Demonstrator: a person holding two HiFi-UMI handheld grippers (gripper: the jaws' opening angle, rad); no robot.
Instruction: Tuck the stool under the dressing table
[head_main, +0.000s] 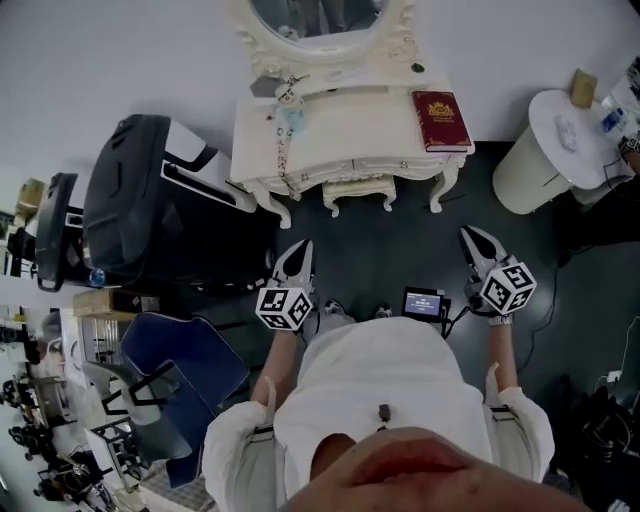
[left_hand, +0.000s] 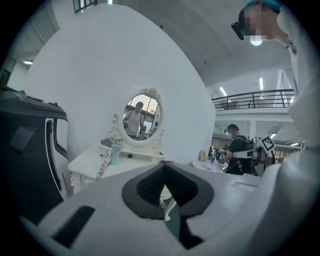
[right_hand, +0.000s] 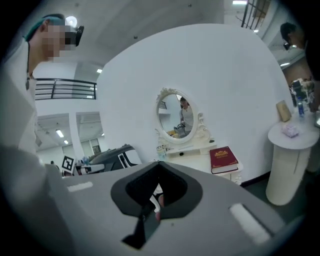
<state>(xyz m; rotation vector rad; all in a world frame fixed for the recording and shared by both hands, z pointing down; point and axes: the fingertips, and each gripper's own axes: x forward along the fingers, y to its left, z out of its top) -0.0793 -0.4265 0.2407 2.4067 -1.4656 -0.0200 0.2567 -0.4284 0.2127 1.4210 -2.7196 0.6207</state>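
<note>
Nearest, in front of the person's chest, the left gripper (head_main: 298, 250) and the right gripper (head_main: 472, 238) are held well off the dark floor (head_main: 400, 250). Both point towards the far wall, each with its jaws pressed together and nothing between them. Farther on, across a bare stretch of floor, the stool (head_main: 358, 190) stands in the knee gap of the dressing table (head_main: 340, 130), between its front legs. The seat looks mostly under the top already, so the tuck appears done or nearly so. The stool lies straight ahead of the grippers and between their two lines, somewhat closer to the left one. Its long axis runs left to right, parallel with the table's front edge. Any last push would go straight away from the person, towards the mirror (head_main: 320, 18).
</note>
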